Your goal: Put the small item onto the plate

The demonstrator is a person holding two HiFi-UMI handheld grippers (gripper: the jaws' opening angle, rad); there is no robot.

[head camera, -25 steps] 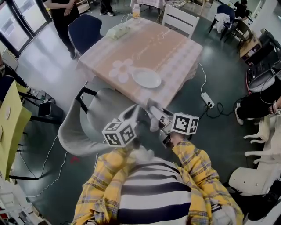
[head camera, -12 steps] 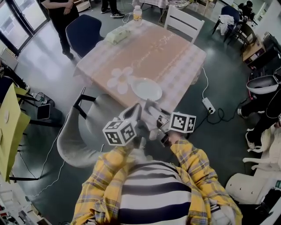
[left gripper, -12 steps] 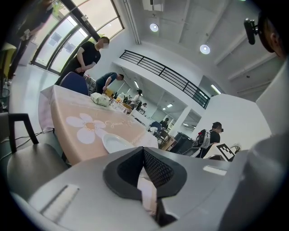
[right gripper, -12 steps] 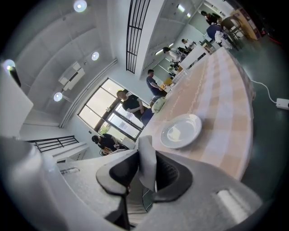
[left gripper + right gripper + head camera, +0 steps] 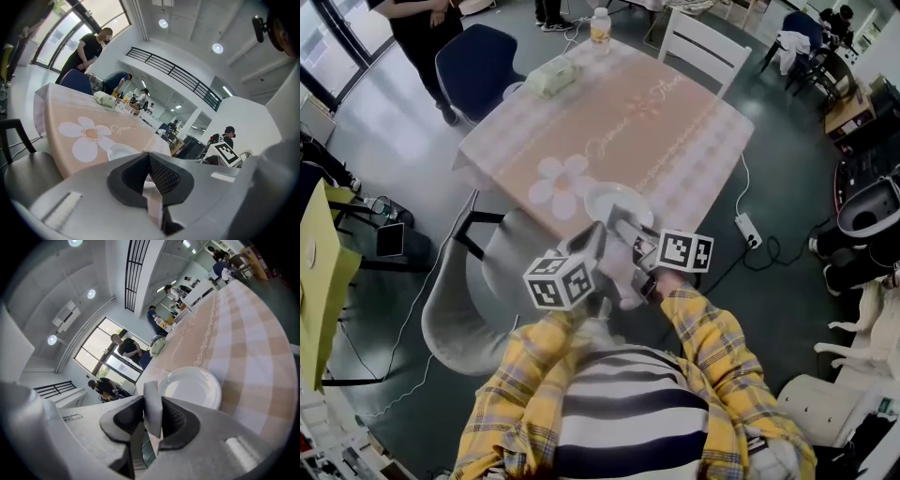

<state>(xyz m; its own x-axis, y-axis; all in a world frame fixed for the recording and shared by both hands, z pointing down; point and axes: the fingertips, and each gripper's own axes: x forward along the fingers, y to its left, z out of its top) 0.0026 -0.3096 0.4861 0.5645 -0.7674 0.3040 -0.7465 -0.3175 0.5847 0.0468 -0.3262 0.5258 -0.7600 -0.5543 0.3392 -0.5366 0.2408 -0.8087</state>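
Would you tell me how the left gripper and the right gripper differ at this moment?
The right gripper clamps a small pale item; the left gripper holds nothing. The right gripper's jaws are parted by that item's thickness; the left gripper's jaws meet. Both point toward the white plate.

The room is large, with a grey shiny floor point(image 5: 384, 159) and white walls point(image 5: 243, 117). A square bench point(image 5: 619, 122) stands in the middle, covered by a pink checked cloth with a white flower print. Around it stand a dark blue chair point(image 5: 473, 61), a white wooden chair point(image 5: 703, 47) and a grey shell chair point(image 5: 459, 300). A white power strip point(image 5: 747, 228) lies on the floor near the bench. Tall windows point(image 5: 79, 28) give daylight, round lamps point(image 5: 217, 48) shine in the ceiling, and a black railing point(image 5: 173, 72) runs along an upper level.
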